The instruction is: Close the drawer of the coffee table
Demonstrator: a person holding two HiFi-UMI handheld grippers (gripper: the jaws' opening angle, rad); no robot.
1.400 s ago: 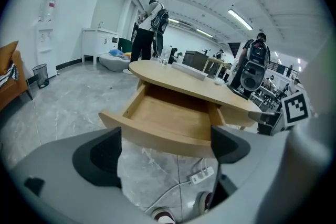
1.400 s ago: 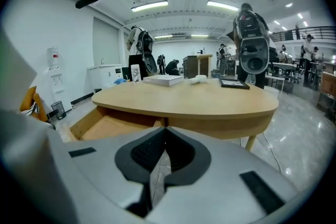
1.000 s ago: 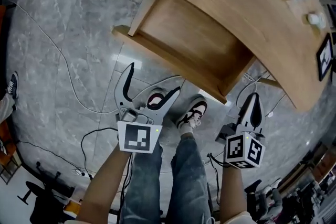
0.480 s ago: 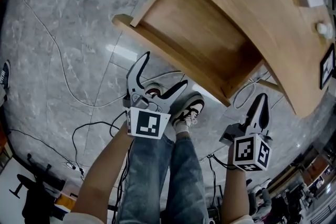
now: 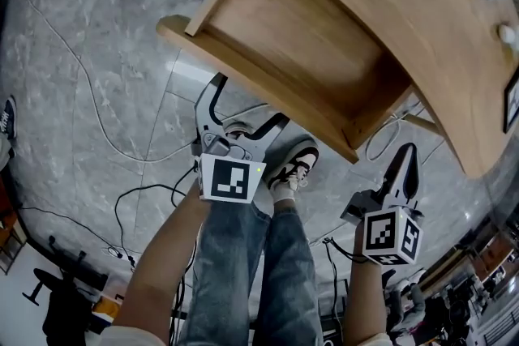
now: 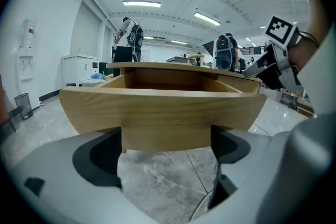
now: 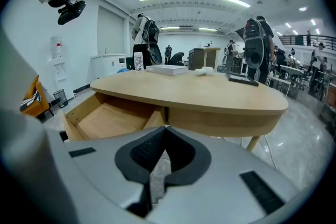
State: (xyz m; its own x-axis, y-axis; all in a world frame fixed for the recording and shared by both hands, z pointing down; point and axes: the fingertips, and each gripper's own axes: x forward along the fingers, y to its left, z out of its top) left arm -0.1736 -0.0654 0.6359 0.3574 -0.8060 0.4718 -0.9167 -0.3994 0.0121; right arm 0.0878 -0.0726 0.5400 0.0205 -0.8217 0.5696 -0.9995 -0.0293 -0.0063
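Observation:
The oval wooden coffee table (image 5: 405, 4) has its drawer (image 5: 300, 44) pulled far out, empty inside. My left gripper (image 5: 250, 99) is open, and its two fingertips reach up to the lower edge of the drawer front (image 5: 243, 73). In the left gripper view the drawer front (image 6: 163, 107) fills the gap ahead of the left gripper (image 6: 167, 139); I cannot tell whether the tips touch it. My right gripper (image 5: 405, 156) is shut on nothing and hangs below the table's right end. In its own view the right gripper (image 7: 165, 128) points at the table edge (image 7: 220, 118), with the drawer (image 7: 110, 115) to the left.
Cables (image 5: 97, 117) trail over the grey marble floor. The person's legs and shoes (image 5: 296, 166) stand under the drawer front. A white box (image 7: 167, 69) and a dark flat object (image 7: 244, 80) lie on the tabletop. People with backpacks stand far behind.
My left gripper has moved up to the drawer front, its tips now at the front's lower edge. The right gripper stays shut and has barely shifted.

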